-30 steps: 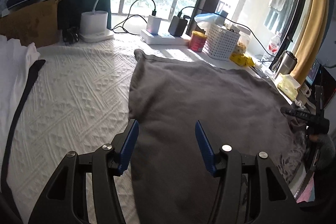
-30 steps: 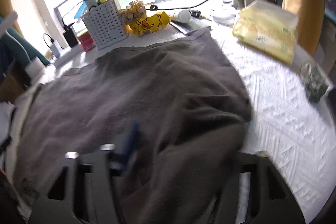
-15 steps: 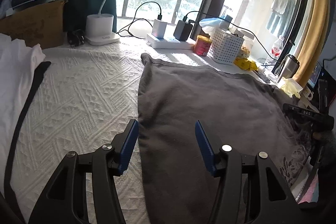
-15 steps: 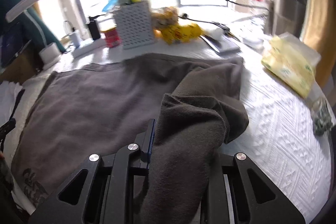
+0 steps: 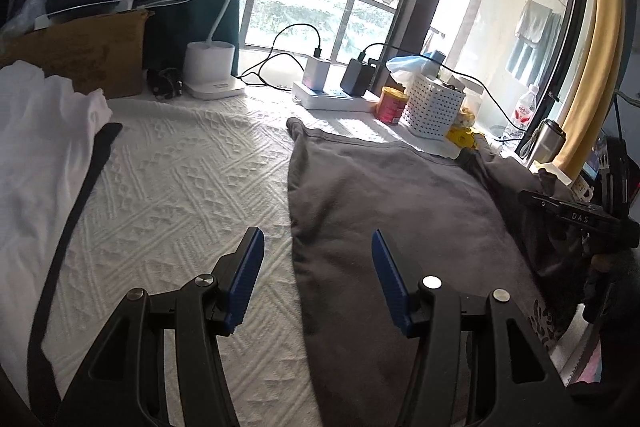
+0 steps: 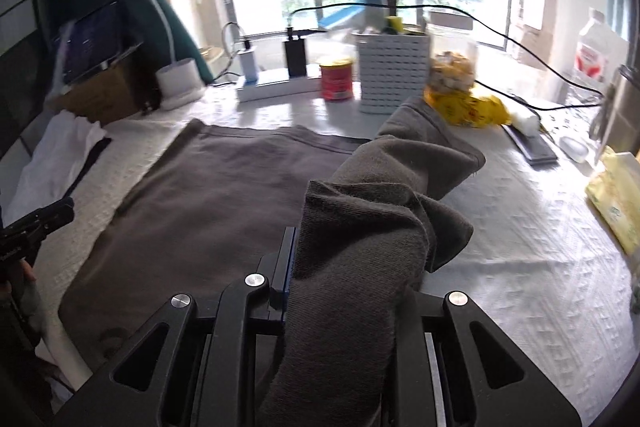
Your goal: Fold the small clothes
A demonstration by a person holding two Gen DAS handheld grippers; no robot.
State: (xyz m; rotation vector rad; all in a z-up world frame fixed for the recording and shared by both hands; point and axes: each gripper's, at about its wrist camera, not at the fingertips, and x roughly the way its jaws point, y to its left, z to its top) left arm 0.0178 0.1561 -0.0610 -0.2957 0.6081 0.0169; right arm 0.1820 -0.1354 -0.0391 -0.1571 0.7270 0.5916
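Observation:
A dark grey garment (image 5: 380,195) lies spread on the white textured cover (image 5: 172,187). My left gripper (image 5: 318,283) is open and empty, low over the garment's left edge. My right gripper (image 6: 352,259) is shut on the grey garment's right side (image 6: 372,227), which is lifted in a bunched fold above the flat part (image 6: 208,195). The cloth hides the right finger. The right gripper also shows at the right edge of the left wrist view (image 5: 580,219).
White clothes with a black strap (image 5: 44,155) lie at the left. Along the window stand a lamp base (image 5: 210,75), power strip with chargers (image 5: 332,95), red can (image 6: 337,79), white basket (image 6: 394,77), yellow packets (image 6: 468,103) and a tissue pack (image 6: 616,195).
My right gripper has lifted the garment's right side and carried it up and leftward over the flat part. My left gripper has drawn back and left to the garment's left edge, still open.

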